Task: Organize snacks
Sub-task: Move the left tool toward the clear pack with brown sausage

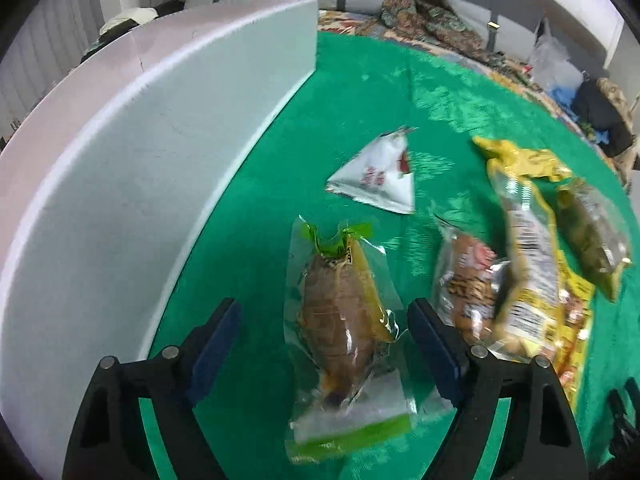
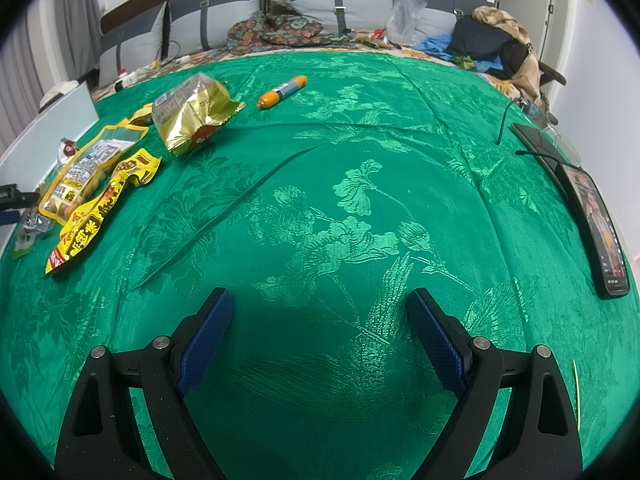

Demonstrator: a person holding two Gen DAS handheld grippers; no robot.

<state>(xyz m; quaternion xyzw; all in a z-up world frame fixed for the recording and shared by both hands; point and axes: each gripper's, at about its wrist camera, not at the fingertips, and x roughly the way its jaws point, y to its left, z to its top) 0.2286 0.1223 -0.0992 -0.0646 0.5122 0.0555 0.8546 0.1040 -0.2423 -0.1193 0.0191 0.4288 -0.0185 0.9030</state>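
Left gripper [image 1: 324, 328] hangs spread wide over the clear vacuum-packed snack [image 1: 340, 320], which lies on the green cloth [image 1: 360, 92] between the blue pads [image 1: 434, 344], neither one pressing on it. Just right sits a pile of yellow packets [image 1: 528, 264], a white triangular sachet [image 1: 380, 172] beyond, a white box wall [image 1: 140, 168] left. Right gripper [image 2: 320, 332] is released too, empty above bare cloth, the gold bag [image 2: 196, 112] and orange sausage [image 2: 282, 91] well apart.

Right gripper [image 2: 320, 320] hangs over bare green cloth [image 2: 360, 220], jaws wide apart, nothing between them. Far left — yellow snack packets [image 2: 92, 196] in a heap, gold bag [image 2: 192, 112] beside them, orange sausage [image 2: 282, 91] apart (lying flat). Phone [image 2: 600, 228] at right edge.
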